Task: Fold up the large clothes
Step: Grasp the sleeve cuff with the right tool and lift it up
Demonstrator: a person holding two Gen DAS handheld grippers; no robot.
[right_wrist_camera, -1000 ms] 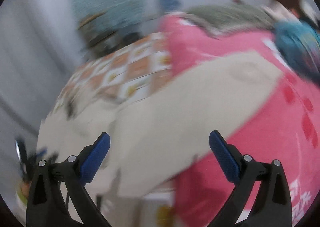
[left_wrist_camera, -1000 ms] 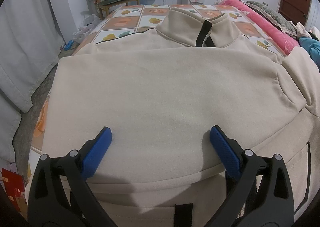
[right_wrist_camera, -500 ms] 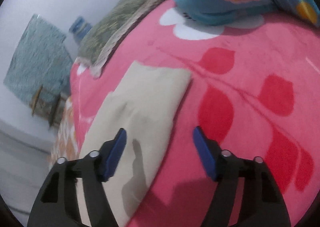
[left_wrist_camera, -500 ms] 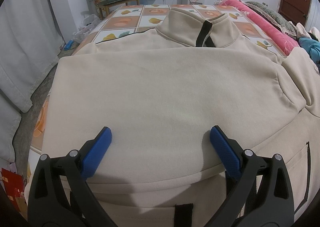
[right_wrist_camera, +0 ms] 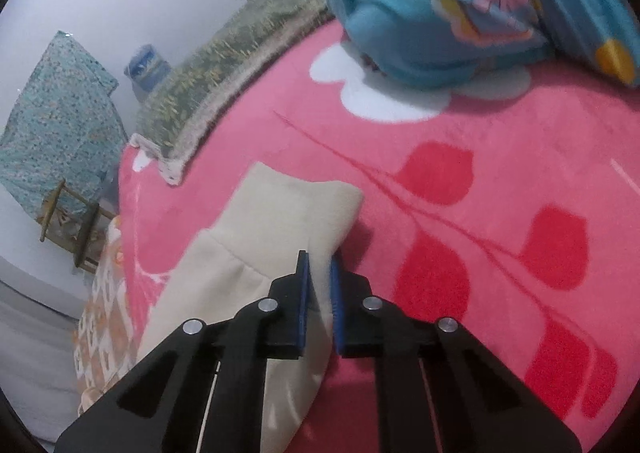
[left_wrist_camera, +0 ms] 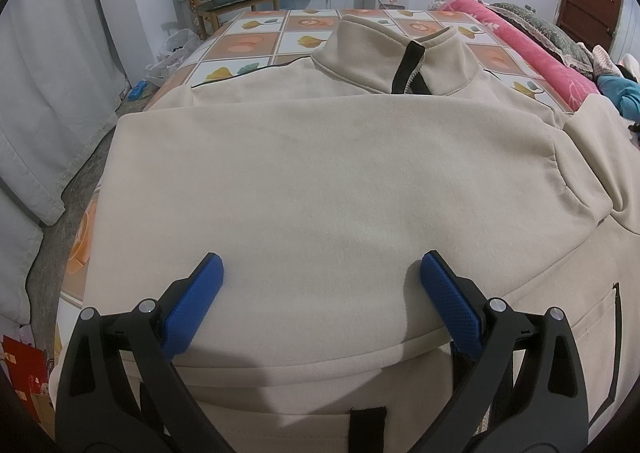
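The right claw [right_wrist_camera: 319,285] has just been closing and is clamped on the edge of the sweatshirt's cuff [right_wrist_camera: 294,209] lying on the pink blanket [right_wrist_camera: 460,253]; so shallow a bite could slip when pulled. Only the left view shows the left claw [left_wrist_camera: 320,281] apart above the beige sweatshirt [left_wrist_camera: 320,173] spread over the bed [left_wrist_camera: 256,41], collar [left_wrist_camera: 400,53] beyond.

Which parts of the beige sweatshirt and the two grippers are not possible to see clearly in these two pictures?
- Left wrist view: the beige sweatshirt hem and pocket are cut off by the bottom edge and by the open left gripper.
- Left wrist view: its right sleeve leaves the frame.
- Right wrist view: the sleeve cuff edge is hidden between the pads of the right gripper, whose jaws just closed on it.
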